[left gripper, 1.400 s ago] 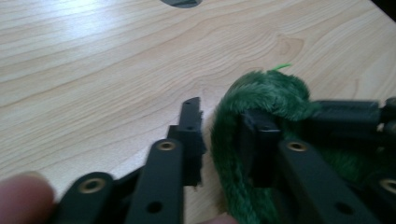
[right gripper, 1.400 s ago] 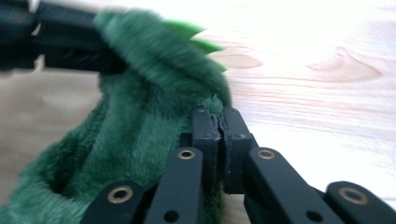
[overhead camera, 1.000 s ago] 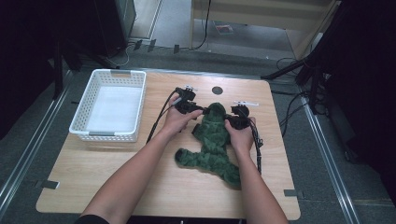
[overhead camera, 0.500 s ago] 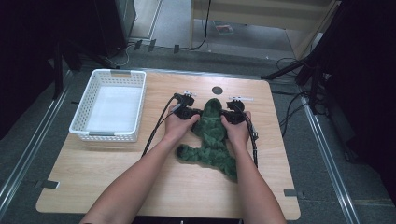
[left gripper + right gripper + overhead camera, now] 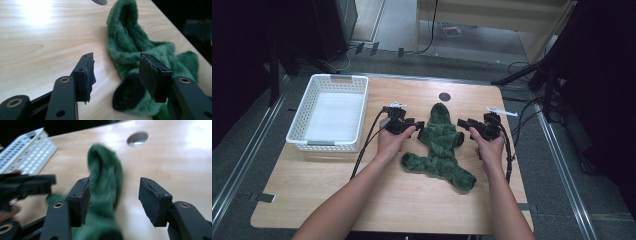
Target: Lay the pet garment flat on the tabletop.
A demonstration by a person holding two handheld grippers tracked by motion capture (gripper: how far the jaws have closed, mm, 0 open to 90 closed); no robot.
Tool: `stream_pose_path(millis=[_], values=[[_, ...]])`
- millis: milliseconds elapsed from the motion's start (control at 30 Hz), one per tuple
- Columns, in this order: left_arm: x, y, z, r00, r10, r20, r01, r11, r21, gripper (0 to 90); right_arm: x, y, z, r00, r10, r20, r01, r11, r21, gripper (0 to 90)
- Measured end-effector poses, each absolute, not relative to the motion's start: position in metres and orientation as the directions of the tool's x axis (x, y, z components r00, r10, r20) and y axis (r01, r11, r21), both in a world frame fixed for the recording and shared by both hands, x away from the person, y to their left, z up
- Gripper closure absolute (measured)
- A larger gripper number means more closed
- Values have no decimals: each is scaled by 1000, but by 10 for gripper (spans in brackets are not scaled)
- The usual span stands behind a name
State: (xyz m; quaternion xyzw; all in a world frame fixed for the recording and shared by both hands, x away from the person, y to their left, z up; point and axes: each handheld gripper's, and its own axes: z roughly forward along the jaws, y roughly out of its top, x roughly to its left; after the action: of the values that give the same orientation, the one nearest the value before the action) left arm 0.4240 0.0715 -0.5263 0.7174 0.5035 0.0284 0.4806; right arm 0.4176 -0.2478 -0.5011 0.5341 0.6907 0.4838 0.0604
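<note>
Right now both hands are down on the wooden table (image 5: pixel 362 200), one on each side of a green fuzzy garment (image 5: pixel 439 145) that lies flat between them, its hood end pointing away from the person. The left gripper (image 5: pixel 416 125) sits at the garment's near edge with its jaws spread wide apart and nothing held between them. Looking along that tool, the green garment (image 5: pixel 140 57) lies ahead and to the right of the gap; a dark-lined cuff (image 5: pixel 128 92) rests just inside the right-hand jaw, close against it, though I cannot tell whether the pad touches the fabric. The left-hand jaw stands over bare table (image 5: pixel 37 50).

The right gripper (image 5: pixel 463 123) is on the other side of the garment, a little apart from its edge in the high view, and its jaws too are held well open and empty. Along that tool, the garment (image 5: pixel 105 182) runs forward from behind the left-hand jaw, blurred, while the right-hand jaw has only bare wood (image 5: pixel 175 165) past it. A round grommet hole (image 5: pixel 137 138) shows in the table beyond the hood, ahead of the gap. Off to that tool's far left are the other gripper (image 5: pixel 37 183) and a corner of the white basket (image 5: pixel 25 152).

The white plastic basket (image 5: pixel 297 132) stands on the table beyond the left hand (image 5: pixel 391 142), on its outer side, well apart from the garment. Black cables (image 5: pixel 364 150) trail back from the grippers toward the person.
</note>
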Motion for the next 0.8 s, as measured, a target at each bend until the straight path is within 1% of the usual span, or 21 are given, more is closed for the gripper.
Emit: stream_pose_path(millis=[33,67,100,133,167,200,233,267,333,367,400,467,533,600,633,667,700,733,800], values=[[422,67,-528,502,747,-435,699,-54,713,441,412,-247,-505,-420,803,423,695,-16,719,401],[420,61,-530,511,757,-407,696,-86,713,441,407,-246,-509,-425,803,417,707,7,707,412],[418,55,-532,516,776,-363,690,-124,713,474,404,-243,-514,-423,814,397,715,30,699,485],[417,50,-534,515,795,-320,690,-163,705,570,401,-239,-519,-403,841,360,723,52,689,597],[417,46,-537,509,804,-309,698,-175,694,683,400,-235,-523,-385,862,330,732,67,678,676],[417,45,-539,514,801,-306,707,-194,680,775,400,-233,-528,-375,869,324,743,73,666,747],[416,45,-540,510,809,-292,707,-201,678,818,401,-232,-531,-374,866,331,748,70,660,791],[416,47,-540,502,810,-303,712,-189,677,832,402,-230,-533,-365,874,322,747,68,661,812],[418,51,-540,485,821,-301,720,-179,671,847,404,-224,-536,-359,888,288,739,82,668,827],[419,54,-539,481,831,-280,715,-187,673,849,406,-221,-536,-357,896,264,734,94,673,830],[421,57,-539,469,838,-280,717,-176,674,851,408,-219,-537,-349,903,251,729,93,678,831],[426,66,-540,433,848,-306,735,-135,665,850,415,-214,-538,-336,905,262,729,74,681,833],[428,71,-539,416,856,-308,738,-120,664,851,421,-208,-538,-336,905,262,729,73,681,832],[428,73,-539,425,850,-313,733,-119,670,847,426,-201,-538,-339,907,251,727,83,682,830],[426,72,-537,436,846,-307,723,-126,679,831,427,-199,-538,-340,908,243,724,88,684,821],[422,71,-535,442,849,-289,708,-133,694,780,427,-196,-537,-347,908,237,716,93,692,791],[418,71,-531,450,849,-275,688,-134,713,678,427,-196,-535,-356,904,237,705,93,703,711],[414,71,-528,464,845,-267,668,-136,731,595,425,-195,-533,-362,902,238,690,88,718,613],[404,73,-520,485,835,-260,629,-127,767,489,418,-197,-527,-392,893,222,643,93,761,513]])
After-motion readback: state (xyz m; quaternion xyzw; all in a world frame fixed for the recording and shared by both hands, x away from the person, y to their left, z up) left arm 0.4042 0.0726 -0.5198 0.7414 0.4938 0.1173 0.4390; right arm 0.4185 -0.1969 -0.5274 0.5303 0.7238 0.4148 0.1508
